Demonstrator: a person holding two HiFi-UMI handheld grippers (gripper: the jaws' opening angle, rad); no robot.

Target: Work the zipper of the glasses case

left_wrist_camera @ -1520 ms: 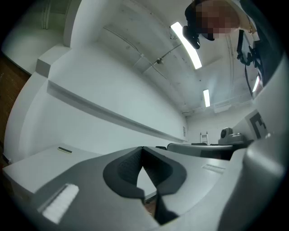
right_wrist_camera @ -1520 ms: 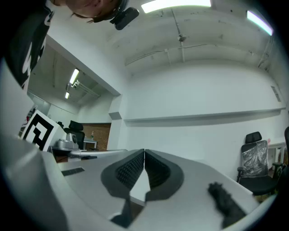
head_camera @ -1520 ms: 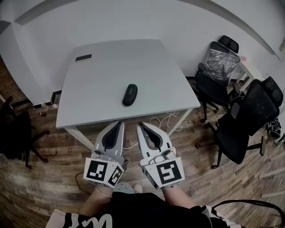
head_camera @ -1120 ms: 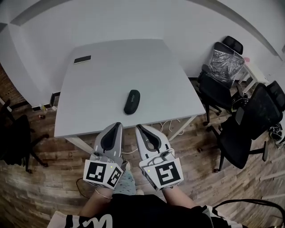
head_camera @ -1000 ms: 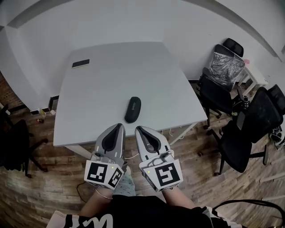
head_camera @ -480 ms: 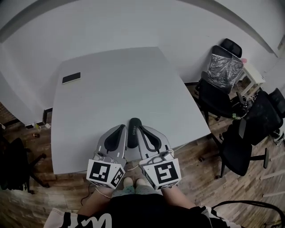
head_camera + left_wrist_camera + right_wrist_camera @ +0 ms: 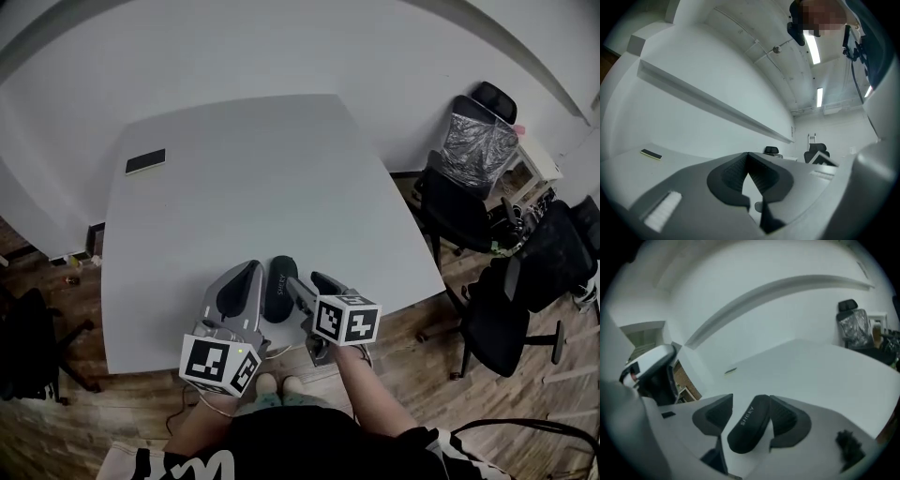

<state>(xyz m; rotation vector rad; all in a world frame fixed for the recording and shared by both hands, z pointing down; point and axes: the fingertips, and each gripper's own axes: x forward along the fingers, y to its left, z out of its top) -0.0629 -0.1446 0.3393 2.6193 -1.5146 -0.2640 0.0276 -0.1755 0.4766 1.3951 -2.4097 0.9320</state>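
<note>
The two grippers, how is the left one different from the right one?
The left gripper has its jaws shut together with nothing between them; the right gripper has its jaws apart and they have just been opening. The right gripper has the black glasses case lying between its jaws; the left gripper sits beside the case. Both are grey and reach over the white table.

My left gripper (image 7: 748,155) has its jaws pressed together on nothing, nosing toward 12 o'clock in the head view. My right gripper (image 7: 751,398) is rolled on its side, pointing toward 11 o'clock and tipped down. Its jaws have just been opening and stand apart with the glasses case (image 7: 747,425) between them.
</note>
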